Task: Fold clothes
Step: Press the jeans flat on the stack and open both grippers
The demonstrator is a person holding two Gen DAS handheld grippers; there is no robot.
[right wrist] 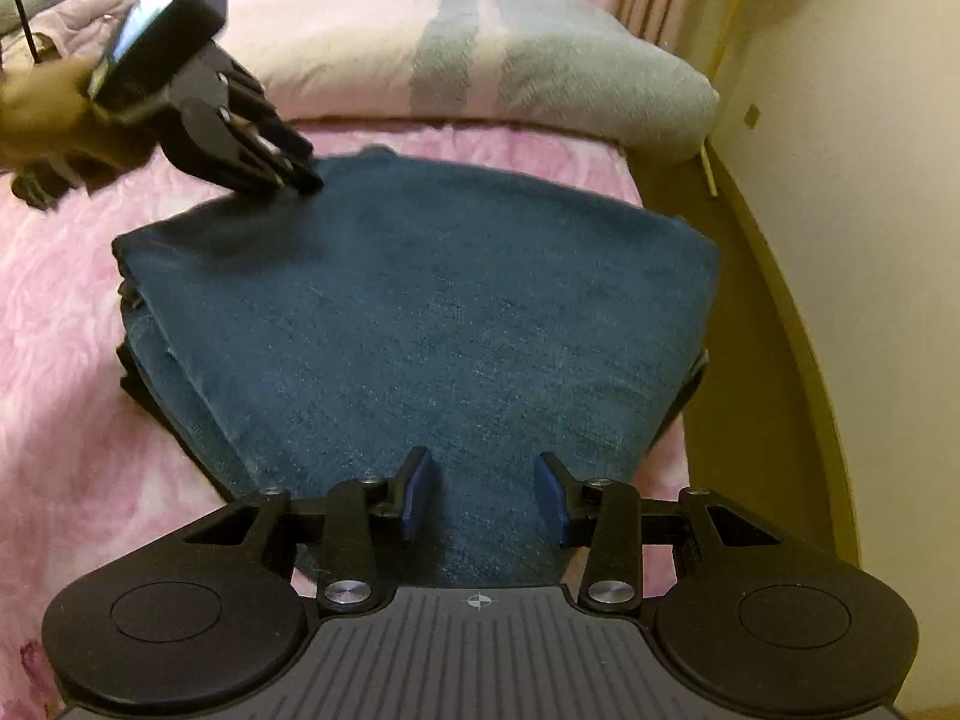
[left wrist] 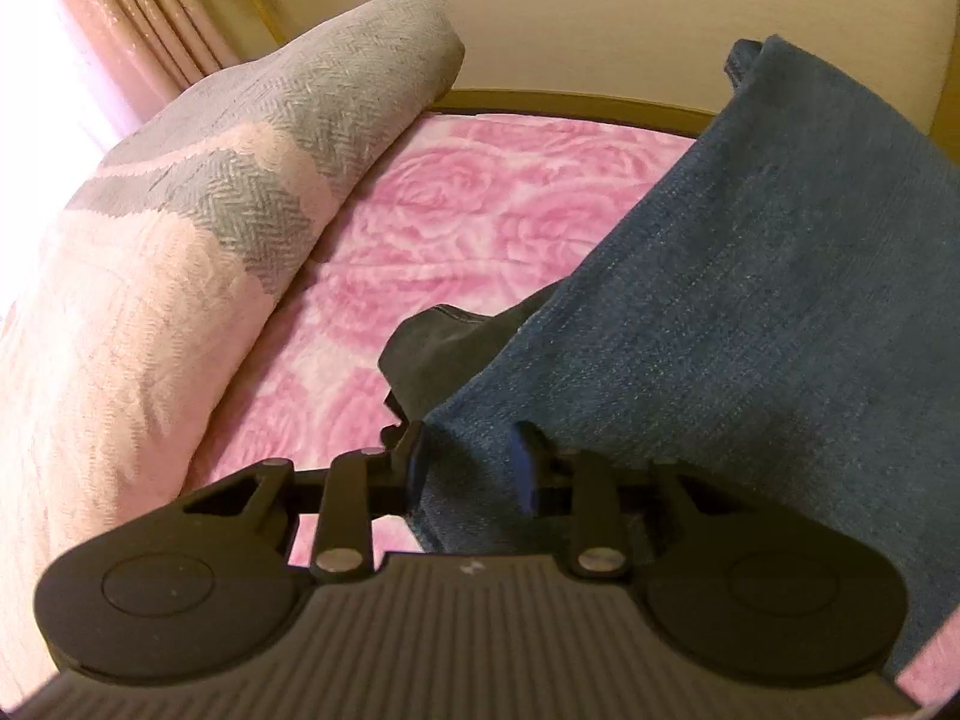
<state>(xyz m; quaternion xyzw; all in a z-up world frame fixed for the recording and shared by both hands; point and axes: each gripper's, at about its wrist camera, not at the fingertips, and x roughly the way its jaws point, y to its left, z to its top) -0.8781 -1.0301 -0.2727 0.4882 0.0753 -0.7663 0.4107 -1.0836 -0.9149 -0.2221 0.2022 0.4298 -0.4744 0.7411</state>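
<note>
A pair of dark blue jeans [right wrist: 420,312] lies folded on the pink rose blanket [right wrist: 54,324]. In the left wrist view the jeans [left wrist: 750,300] rise to the upper right, and a fold sits between the fingers of my left gripper [left wrist: 471,459]. In the right wrist view my left gripper [right wrist: 297,177] touches the far left edge of the jeans, held by a hand. My right gripper [right wrist: 486,495] is open, its blue pads [right wrist: 417,495] on either side of the near fold of the jeans, not closed on it.
A folded grey and cream blanket [left wrist: 198,228] lies along the far side of the bed [right wrist: 480,54]. A yellow-green bed frame [right wrist: 774,360] and a cream wall [right wrist: 870,180] stand to the right. Pink curtains [left wrist: 144,18] hang by the window.
</note>
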